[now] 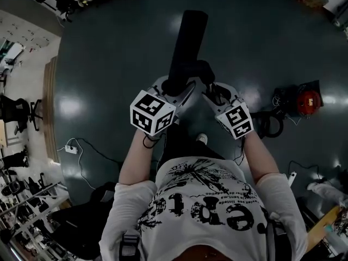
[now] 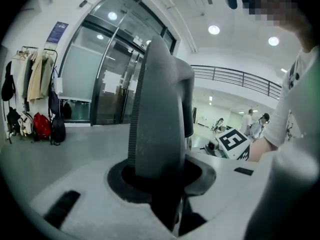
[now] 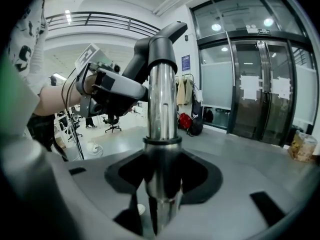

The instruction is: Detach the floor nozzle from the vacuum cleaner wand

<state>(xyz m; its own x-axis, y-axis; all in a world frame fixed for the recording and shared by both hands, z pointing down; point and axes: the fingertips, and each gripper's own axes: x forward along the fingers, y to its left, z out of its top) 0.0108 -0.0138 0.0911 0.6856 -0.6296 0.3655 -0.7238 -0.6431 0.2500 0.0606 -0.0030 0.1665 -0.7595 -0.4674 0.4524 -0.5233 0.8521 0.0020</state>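
In the head view I hold both grippers up in front of my chest. The black floor nozzle (image 1: 187, 42) sticks out away from me above them. My left gripper (image 1: 175, 91) is shut on the nozzle's dark grey body (image 2: 157, 114), which fills the gap between the jaws of the left gripper (image 2: 170, 186). My right gripper (image 3: 160, 184) is shut on the shiny metal wand (image 3: 162, 109). The wand's upper end sits in the nozzle's dark elbow neck (image 3: 161, 44), which bends toward the left gripper (image 3: 112, 86). The right gripper (image 1: 213, 94) is close beside the left one.
Below lies a dark green floor with a red canister (image 1: 309, 101) and coiled cable (image 1: 269, 125) at the right. A white power strip (image 1: 71, 149) and office chairs (image 1: 16, 110) are at the left. Glass doors (image 3: 250, 84) and a coat rack (image 2: 35, 79) stand beyond.
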